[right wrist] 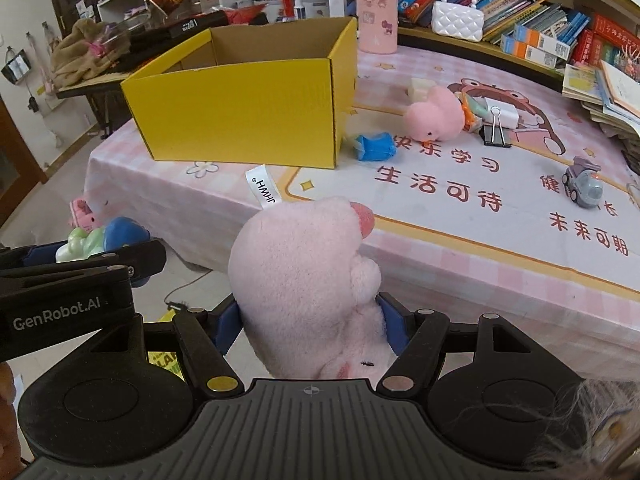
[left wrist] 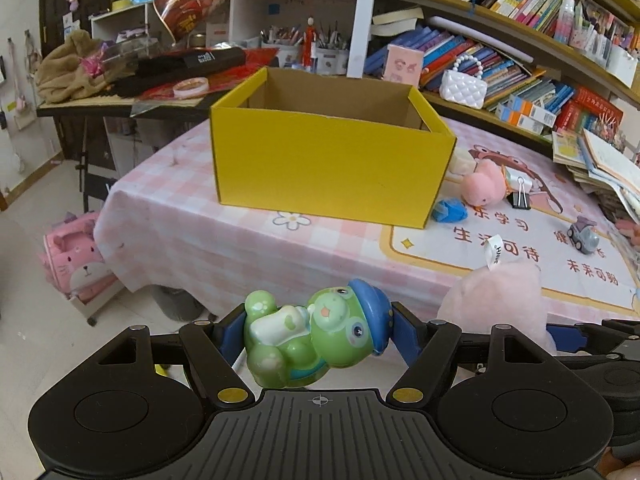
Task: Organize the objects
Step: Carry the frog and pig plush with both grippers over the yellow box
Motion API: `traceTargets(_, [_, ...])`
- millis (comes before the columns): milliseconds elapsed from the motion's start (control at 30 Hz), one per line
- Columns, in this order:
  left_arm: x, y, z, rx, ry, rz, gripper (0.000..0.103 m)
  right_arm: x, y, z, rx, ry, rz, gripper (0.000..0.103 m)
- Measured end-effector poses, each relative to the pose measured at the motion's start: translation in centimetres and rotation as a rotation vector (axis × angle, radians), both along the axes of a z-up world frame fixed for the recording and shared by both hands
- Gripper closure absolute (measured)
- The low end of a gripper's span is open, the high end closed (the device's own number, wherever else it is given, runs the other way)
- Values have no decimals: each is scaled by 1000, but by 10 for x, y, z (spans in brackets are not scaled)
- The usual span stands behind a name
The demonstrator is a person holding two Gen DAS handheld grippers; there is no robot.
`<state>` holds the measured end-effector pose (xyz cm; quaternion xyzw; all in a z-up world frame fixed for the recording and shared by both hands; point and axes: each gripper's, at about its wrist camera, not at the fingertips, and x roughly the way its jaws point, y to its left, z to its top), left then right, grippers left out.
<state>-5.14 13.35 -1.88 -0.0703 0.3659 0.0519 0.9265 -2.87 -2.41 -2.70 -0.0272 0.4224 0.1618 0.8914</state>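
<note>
Right wrist: yellow box [right wrist: 244, 112], open-topped.

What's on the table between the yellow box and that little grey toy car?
In the right wrist view, a crumpled blue item lies beside the yellow box; further toward the grey toy car is only printed tablecloth.

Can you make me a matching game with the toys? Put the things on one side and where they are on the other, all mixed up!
Things:
1. green frog toy
2. big pink plush
3. blue wrapper
4. grey toy car

Places:
A. on the mat near the right edge of the table
B. held in the right gripper
C. on the table beside the yellow box
D. held in the left gripper

Pairs: 1-D, 2-B, 3-C, 4-A
</note>
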Motion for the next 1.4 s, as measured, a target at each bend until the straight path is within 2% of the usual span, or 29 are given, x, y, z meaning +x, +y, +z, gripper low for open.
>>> traceTargets(633, [-2, 20, 13, -26, -81, 16, 30, -5, 18, 8, -57, -64, 20, 36])
traceTargets(1133, [-2, 42, 16, -32, -98, 42, 30, -1, 34, 7, -52, -47, 29, 36])
traceTargets(1233, [3, 47, 21, -25, -119, 48, 30, 5, 39, 12, -58, -73, 38, 36])
traceTargets(1400, [27, 58, 43, -14, -210, 65, 29, 32, 48, 36, -7, -157, 30, 36])
